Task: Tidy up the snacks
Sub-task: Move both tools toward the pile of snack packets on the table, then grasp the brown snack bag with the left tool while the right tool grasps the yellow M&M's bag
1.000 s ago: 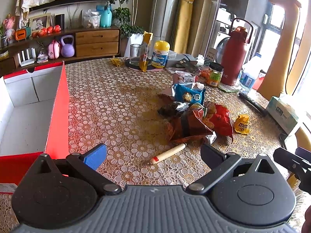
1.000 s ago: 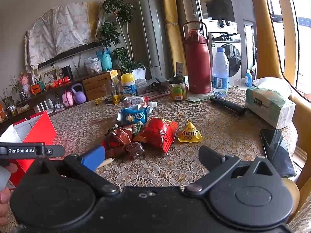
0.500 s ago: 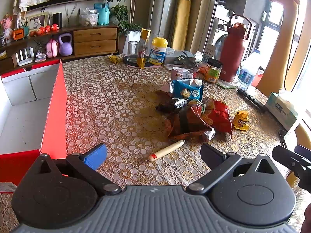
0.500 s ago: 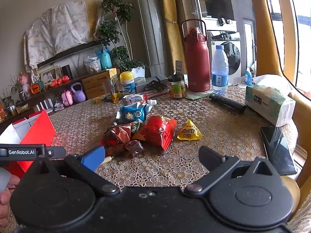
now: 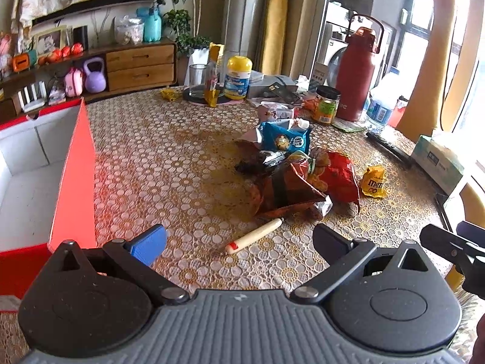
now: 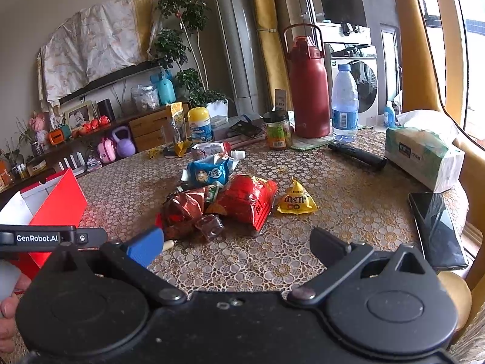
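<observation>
Both grippers hang above the near edge of the table (image 5: 157,151), which is covered in a lacy gold flower-pattern cloth, and neither one is holding anything. The left gripper (image 5: 239,242) has its fingers spread wide, one tipped with a blue pad and one black, with bare cloth showing between them. The right gripper (image 6: 236,242) is spread just as wide and just as empty. The snacks sit in a loose heap near the middle of the table, well ahead of both: a blue packet (image 6: 207,173) at the far side, a crumpled dark red-brown bag (image 5: 285,188) nearest the left gripper, and a bright red bag (image 6: 247,200) touching it on the right. A small yellow candy packet (image 6: 296,201) lies just beside the red bag, apart from the heap. A cream-coloured sausage stick (image 5: 253,236) with a red tip lies alone on the cloth between the heap and the left gripper, tilted across the view. To the left stands an open red box (image 5: 74,188) with a white inside, its near wall upright beside the left gripper's blue pad. Farther back are a tall red flask (image 6: 307,91), a water bottle (image 6: 344,103), a jar (image 6: 277,130) and a yellow-lidded tub (image 5: 238,74). A tissue pack (image 6: 421,151) and a dark phone (image 6: 436,230) lie at the right edge.
</observation>
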A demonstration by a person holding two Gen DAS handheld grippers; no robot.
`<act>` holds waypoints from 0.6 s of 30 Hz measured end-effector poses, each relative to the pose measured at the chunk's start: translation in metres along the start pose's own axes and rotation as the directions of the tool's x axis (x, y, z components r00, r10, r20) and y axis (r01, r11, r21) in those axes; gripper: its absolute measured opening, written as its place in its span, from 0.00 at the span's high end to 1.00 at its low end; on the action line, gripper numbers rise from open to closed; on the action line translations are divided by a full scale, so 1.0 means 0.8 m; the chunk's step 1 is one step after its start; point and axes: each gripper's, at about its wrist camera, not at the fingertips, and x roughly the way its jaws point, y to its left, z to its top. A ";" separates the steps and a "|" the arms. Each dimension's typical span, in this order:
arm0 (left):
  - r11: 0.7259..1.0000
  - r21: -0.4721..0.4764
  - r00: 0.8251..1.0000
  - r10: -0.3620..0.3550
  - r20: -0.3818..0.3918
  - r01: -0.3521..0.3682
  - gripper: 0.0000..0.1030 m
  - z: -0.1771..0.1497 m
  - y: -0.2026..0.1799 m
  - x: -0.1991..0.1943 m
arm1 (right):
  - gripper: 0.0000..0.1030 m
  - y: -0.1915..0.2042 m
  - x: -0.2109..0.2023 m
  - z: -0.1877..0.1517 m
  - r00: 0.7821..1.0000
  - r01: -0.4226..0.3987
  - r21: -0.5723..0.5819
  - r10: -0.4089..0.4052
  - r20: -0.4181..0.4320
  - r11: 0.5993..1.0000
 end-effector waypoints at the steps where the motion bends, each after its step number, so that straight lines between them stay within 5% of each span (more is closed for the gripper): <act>1: 1.000 0.008 1.000 0.004 -0.002 -0.004 0.00 0.002 -0.001 0.001 | 0.00 -0.001 0.001 0.000 1.000 0.004 0.000 -0.004 0.000 1.000; 18: 0.993 0.108 0.997 0.031 0.066 -0.038 0.00 0.054 -0.050 0.067 | 0.00 -0.043 0.056 0.034 0.999 0.044 0.013 -0.044 0.007 0.999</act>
